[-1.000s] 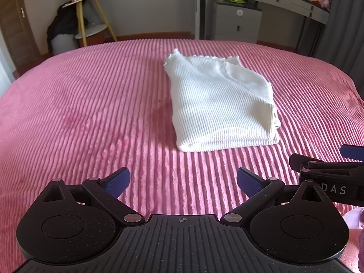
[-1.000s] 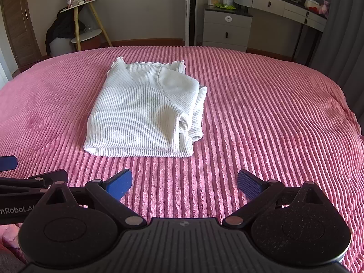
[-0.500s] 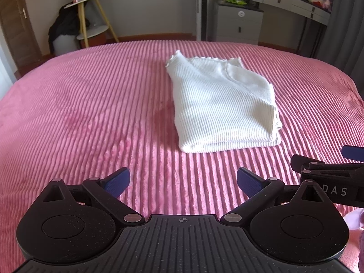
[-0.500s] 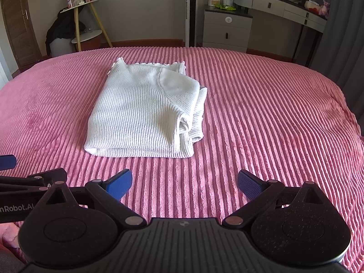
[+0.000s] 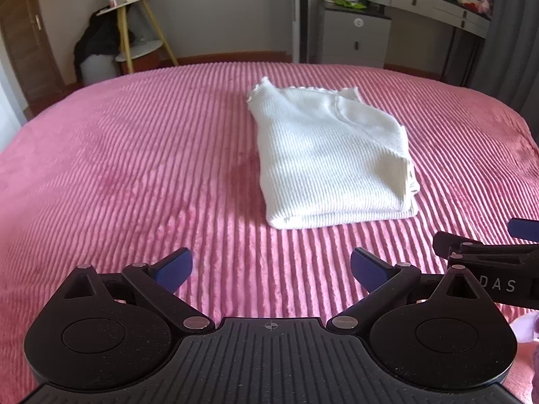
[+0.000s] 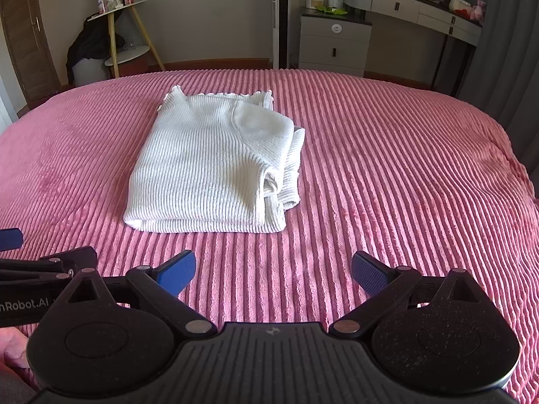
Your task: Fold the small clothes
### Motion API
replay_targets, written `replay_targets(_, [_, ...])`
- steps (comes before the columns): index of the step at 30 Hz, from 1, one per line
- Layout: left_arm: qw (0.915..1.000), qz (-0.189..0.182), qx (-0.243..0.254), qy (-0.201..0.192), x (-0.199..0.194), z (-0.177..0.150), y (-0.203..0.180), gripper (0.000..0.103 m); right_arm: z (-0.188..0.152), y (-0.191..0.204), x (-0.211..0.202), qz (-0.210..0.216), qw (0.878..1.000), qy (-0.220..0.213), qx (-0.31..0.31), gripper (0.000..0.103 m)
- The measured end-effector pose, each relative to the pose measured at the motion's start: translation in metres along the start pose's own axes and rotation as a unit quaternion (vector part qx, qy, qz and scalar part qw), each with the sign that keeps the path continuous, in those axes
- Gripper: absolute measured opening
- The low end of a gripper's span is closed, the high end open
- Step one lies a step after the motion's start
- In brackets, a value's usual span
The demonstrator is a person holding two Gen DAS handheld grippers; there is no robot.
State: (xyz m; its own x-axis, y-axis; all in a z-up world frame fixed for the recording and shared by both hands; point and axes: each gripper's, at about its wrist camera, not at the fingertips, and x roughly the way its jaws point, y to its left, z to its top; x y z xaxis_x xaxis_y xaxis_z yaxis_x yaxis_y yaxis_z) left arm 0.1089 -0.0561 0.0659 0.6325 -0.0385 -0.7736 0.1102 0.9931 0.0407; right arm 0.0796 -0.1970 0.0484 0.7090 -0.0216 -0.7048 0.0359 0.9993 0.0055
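A white ribbed knit top lies folded into a neat rectangle on the pink ribbed bedspread; it also shows in the right wrist view. My left gripper is open and empty, held over the bedspread short of the top's near edge. My right gripper is open and empty, also short of the top. Each gripper shows at the edge of the other's view: the right one and the left one.
Beyond the bed stand a grey drawer unit, a vanity desk with a round mirror, a small yellow-legged side table and a dark curtain at the right. A wooden door is at the left.
Both grippers have drawn back slightly from the folded top. They stay open and the top has not moved.
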Motion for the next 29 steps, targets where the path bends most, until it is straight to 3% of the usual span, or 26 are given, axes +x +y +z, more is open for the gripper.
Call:
replay_targets(9, [0.9998,-0.008,0.007,-0.019,-0.0044,-0.0020,0.0008,0.103,-0.0012,-0.0018,0.0006,0.000,1.000,0.001,0.008,0.099])
replay_targets(29, [0.9996,-0.001,0.022,-0.017,-0.0036,-0.0057,-0.0027,0.103,-0.0044,-0.0022,-0.0020,-0.007,1.000,0.000,0.004,0.099])
